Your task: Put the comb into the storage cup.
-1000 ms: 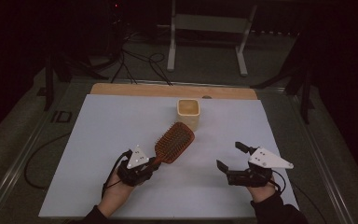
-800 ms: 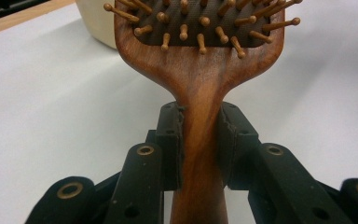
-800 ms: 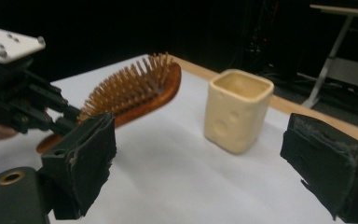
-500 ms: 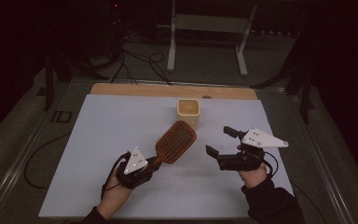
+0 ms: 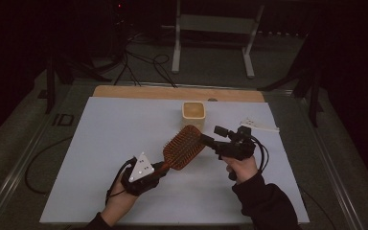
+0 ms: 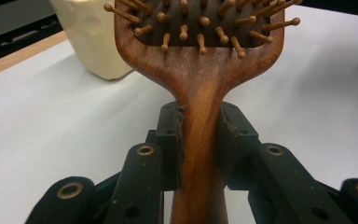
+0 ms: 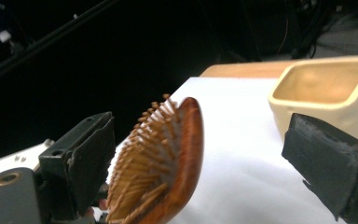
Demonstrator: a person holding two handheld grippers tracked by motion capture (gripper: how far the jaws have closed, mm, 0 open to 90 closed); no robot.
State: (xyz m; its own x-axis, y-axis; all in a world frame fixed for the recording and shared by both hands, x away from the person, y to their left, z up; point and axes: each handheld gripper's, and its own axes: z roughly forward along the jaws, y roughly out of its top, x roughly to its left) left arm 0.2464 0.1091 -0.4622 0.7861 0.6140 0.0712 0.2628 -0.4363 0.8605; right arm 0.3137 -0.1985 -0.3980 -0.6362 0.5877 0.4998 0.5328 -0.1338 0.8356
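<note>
firmly, left gripper (image 6: 200, 140) clamps hairbrush (image 6: 200, 60) handle

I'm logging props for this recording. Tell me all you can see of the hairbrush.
The hairbrush is a reddish-brown wooden paddle brush with ball-tipped wooden pins on a dark pad. The left gripper clamps its handle, holding the head towards the cream cup. The right gripper has its open jaws either side of the head's tip.

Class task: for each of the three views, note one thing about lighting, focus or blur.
High view: dim, surroundings black, white table brightest. Left gripper view: hairbrush handle sharp, evenly lit. Right gripper view: bristles slightly soft, cream cup clear, background black.
</note>
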